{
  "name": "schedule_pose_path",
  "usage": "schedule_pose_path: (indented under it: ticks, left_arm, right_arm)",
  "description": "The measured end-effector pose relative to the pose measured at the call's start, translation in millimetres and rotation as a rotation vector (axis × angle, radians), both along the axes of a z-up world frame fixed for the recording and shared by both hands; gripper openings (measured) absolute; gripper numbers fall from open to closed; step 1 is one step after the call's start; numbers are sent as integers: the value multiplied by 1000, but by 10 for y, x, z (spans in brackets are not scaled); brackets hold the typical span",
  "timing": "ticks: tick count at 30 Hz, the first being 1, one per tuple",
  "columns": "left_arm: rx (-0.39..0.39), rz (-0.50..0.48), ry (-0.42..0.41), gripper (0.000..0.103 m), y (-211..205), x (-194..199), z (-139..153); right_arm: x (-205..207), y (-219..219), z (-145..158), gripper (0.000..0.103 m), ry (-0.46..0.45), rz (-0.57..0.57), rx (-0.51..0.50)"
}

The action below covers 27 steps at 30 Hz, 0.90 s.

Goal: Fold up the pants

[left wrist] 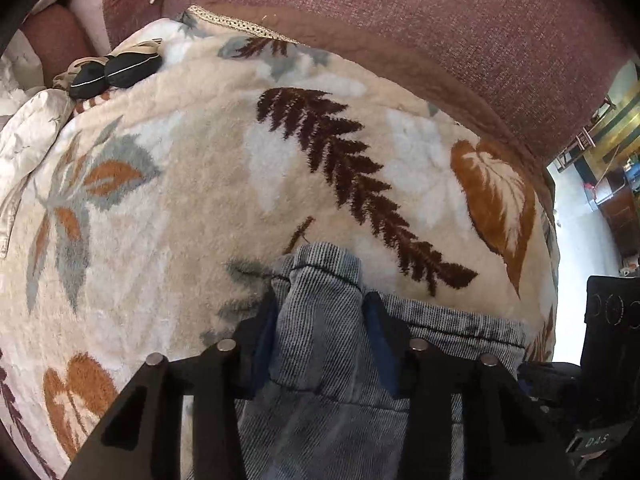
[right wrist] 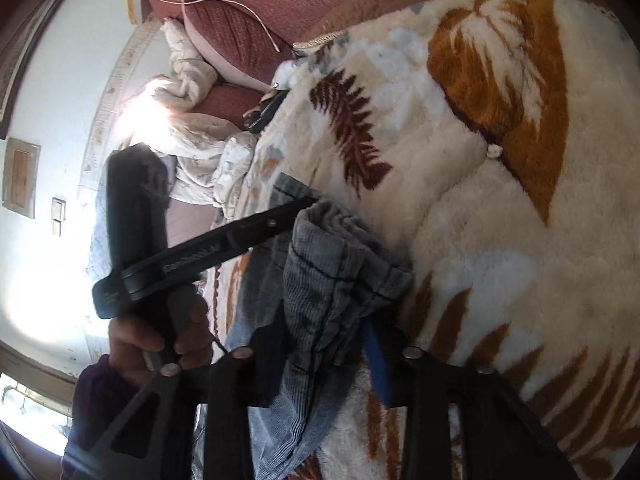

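Grey-blue denim pants lie on a fleece blanket printed with leaves. My left gripper is shut on a bunched hem of the pants, which bulges up between its black fingers. In the right wrist view my right gripper is shut on another gathered fold of the pants, lifted a little off the blanket. The left gripper shows there side-on at the left, gripped by a person's hand, its tip on the far end of the denim.
A dusty-red sofa back rises behind the blanket. Two small black pouches rest at the blanket's far left. A crumpled white quilt is piled beyond them. A black box stands at the right above a pale floor.
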<state>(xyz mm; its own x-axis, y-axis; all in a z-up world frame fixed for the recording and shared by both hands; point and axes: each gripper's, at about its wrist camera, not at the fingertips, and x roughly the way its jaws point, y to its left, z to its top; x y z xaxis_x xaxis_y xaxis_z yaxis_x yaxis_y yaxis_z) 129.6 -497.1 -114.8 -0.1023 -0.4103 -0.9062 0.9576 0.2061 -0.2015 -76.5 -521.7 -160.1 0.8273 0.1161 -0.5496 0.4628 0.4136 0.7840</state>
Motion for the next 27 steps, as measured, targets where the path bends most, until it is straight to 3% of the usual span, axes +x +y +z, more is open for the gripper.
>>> schedule_pose_path:
  ticks: [7,10,19,27]
  left_arm:
    - [-50,45,11,42,172,-13,-19]
    - [-75,88,12,29,237,5,-7]
    - [-159,185,39,16,504,64,120]
    - [-309,285,108,14,957,181,382]
  right_arm:
    - [-20,4,0,23,-20,12,-8]
    - [-36,32,38,20,-38,19,-26]
    - [-3,243,282,18,-52,61,-208]
    - [47,598,562,18,-111,152,-414]
